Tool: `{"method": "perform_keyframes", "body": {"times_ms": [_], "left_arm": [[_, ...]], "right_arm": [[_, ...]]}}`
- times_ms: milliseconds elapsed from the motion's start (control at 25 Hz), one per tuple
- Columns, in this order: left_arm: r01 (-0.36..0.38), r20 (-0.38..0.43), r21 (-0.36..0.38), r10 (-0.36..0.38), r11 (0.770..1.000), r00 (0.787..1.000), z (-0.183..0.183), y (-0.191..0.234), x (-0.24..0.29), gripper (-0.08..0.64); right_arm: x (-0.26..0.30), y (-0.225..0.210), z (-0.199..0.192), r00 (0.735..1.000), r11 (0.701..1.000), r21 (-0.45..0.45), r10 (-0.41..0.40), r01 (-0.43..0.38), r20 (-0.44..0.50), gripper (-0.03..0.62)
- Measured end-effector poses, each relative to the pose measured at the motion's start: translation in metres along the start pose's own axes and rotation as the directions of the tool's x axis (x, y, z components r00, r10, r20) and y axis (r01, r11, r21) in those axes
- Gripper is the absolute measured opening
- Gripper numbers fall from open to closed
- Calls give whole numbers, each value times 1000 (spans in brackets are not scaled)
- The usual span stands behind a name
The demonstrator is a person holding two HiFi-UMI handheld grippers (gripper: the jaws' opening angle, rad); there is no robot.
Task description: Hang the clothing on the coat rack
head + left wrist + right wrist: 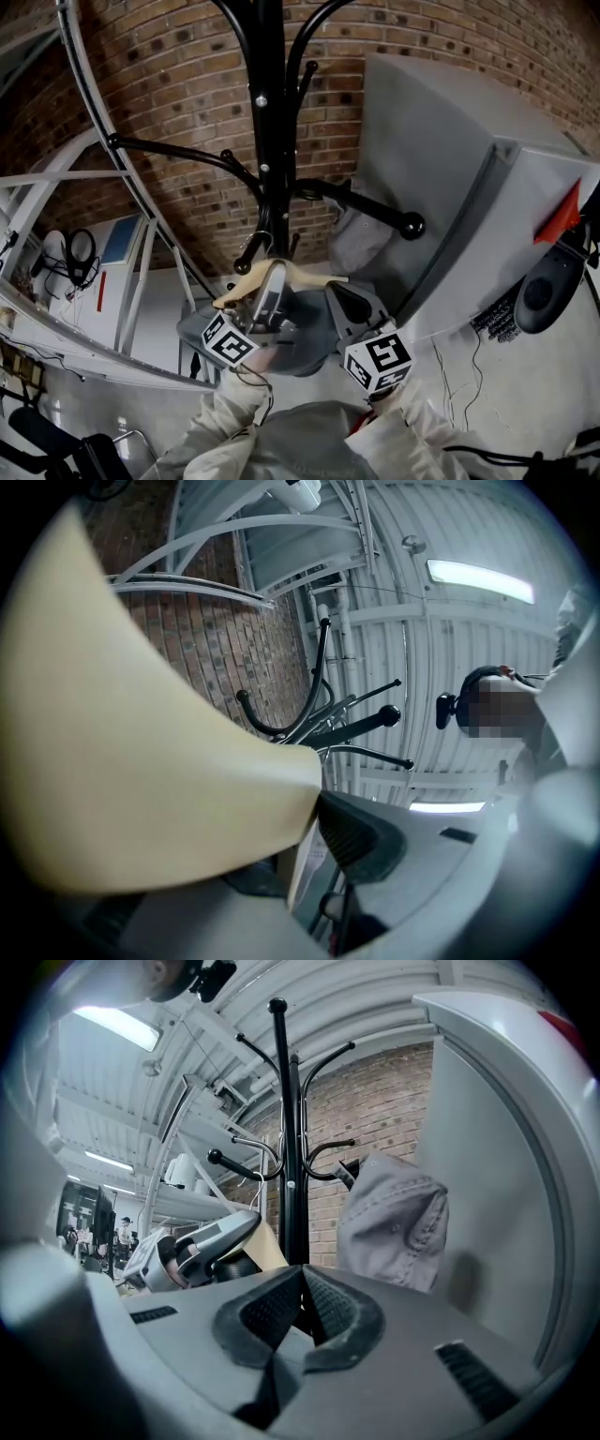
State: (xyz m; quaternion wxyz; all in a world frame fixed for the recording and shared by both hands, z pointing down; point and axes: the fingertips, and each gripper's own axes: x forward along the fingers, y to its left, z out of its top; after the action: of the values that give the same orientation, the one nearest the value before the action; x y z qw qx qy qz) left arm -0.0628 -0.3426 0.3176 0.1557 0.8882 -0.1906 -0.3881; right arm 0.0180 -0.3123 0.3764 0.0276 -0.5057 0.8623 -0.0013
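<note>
Grey stitched clothing (394,1222) droops off rack (281,1101) hook; L tongs (274,274) grip cream hanger (141,761), R tongs (302,1277) shut.

No words, brand names or numbers can be read in any of the views. Black-and-white square code patterns are carried by the marker cube (230,342) of the left gripper (270,281) at the lower centre of the head view and by the marker cube (380,361) of the right gripper (342,295) beside it, but no letters or digits are formed by them. A blue and white panel (120,240) is seen at the left of the head view, too small for any print on it to be made out.
</note>
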Motion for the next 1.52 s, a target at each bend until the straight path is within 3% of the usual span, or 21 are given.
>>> {"method": "perform_keyframes", "body": {"times_ms": [560,1000,1320,1520], "left_arm": [[-40,39,-21,40,999,998,-1,1,-2,110],[-195,71,-34,197,980,978,-19,6,-27,120],[-267,15,27,267,963,964,-37,-3,-52,119],[-269,-43,105,275,957,961,-40,-11,-60,118]], "right_arm": [[-12,-9,-3,1000,1000,18,17,-17,-7,25],[-31,-10,-10,996,996,34,82,-81,-24,25],[-38,-5,-23,992,991,72,119,-116,-37,25],[-40,8,-26,992,991,74,116,-113,-40,25]]}}
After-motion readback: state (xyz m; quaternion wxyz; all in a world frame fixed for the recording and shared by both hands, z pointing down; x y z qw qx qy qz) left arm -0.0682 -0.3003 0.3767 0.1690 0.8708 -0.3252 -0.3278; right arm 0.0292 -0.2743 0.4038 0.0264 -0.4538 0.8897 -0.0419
